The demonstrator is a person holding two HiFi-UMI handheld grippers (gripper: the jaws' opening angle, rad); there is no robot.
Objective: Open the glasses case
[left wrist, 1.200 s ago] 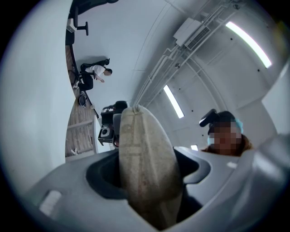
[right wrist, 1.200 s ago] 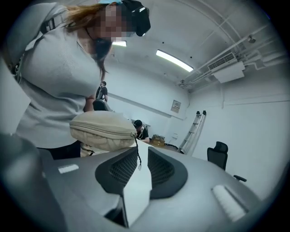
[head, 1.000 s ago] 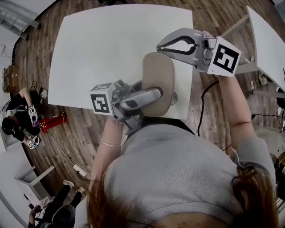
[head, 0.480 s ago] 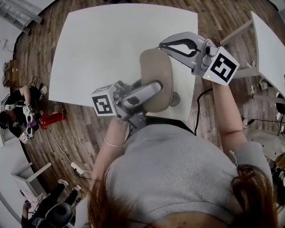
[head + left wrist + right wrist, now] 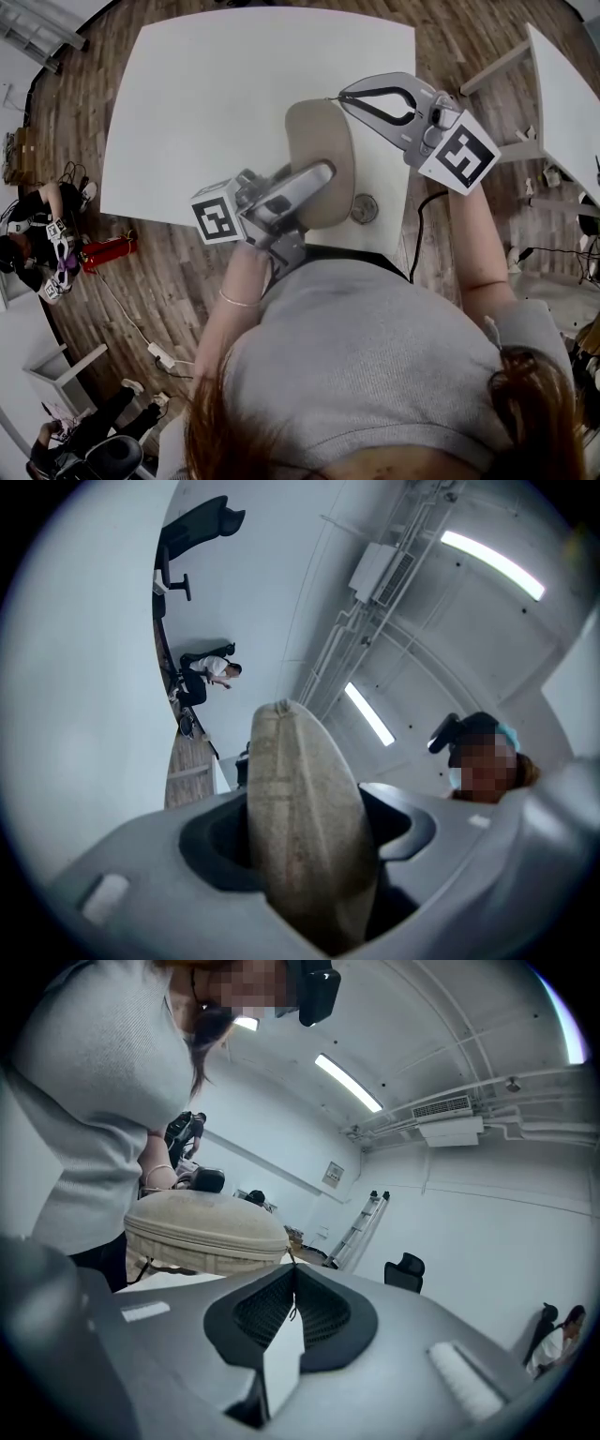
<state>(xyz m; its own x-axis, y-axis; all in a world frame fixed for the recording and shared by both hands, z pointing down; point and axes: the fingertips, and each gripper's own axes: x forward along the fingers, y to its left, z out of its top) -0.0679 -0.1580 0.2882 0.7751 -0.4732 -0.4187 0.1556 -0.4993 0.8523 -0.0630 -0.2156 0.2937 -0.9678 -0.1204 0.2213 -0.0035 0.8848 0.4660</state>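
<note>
Since the earlier frame, the beige, oval, fabric-covered glasses case (image 5: 319,155) has swung its far end leftward. This uncovers a small round grey disc (image 5: 363,208) on the white tabletop (image 5: 216,103). The right gripper (image 5: 344,97) has rolled, so its marker cube sits lower.

In the head view the case is held in the air over the tabletop's near right corner. Its long axis runs away from the person, with the far end leaning a little left. The left gripper (image 5: 323,178) holds its near end, and the right gripper's tips meet its far right edge.

In the left gripper view the jaws stand partly apart, pressed on the case's two broad faces. Its stitched edge points away along them.

In the right gripper view the jaws are closed tight, pinching a thin zip pull (image 5: 292,1262) at the end of the case. The case's zip seam runs sideways.
</note>
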